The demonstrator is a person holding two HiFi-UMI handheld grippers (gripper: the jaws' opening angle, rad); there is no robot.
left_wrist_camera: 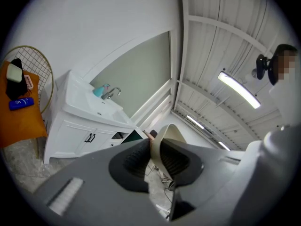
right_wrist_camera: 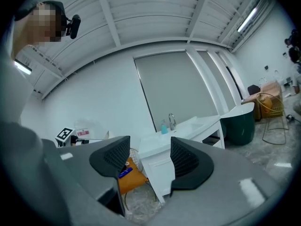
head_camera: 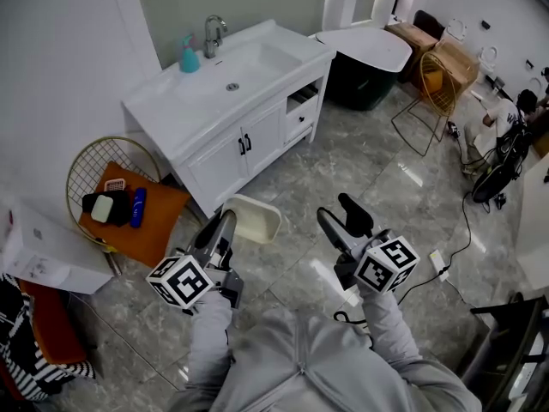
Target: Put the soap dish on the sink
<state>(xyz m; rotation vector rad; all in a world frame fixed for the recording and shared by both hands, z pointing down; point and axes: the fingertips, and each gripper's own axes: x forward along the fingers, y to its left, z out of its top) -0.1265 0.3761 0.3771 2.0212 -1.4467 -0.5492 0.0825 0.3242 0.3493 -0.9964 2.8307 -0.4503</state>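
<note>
My left gripper (head_camera: 226, 221) is shut on the rim of a cream soap dish (head_camera: 253, 218), held in the air above the floor in front of the vanity. In the left gripper view the soap dish (left_wrist_camera: 165, 134) stands edge-on between the dark pads. The white sink (head_camera: 230, 74) with its chrome tap (head_camera: 212, 33) and a teal soap bottle (head_camera: 189, 57) tops a white cabinet ahead. My right gripper (head_camera: 343, 211) is open with nothing in it, to the right of the dish. The right gripper view shows the sink (right_wrist_camera: 188, 125) beyond its parted jaws.
A round wire chair with an orange cushion (head_camera: 142, 215) holds a black item, a blue bottle and small objects, left of the cabinet. A white box (head_camera: 47, 250) sits at far left. A dark tub (head_camera: 367, 67), a gold wire chair (head_camera: 436, 88) and floor cables (head_camera: 463, 230) lie to the right.
</note>
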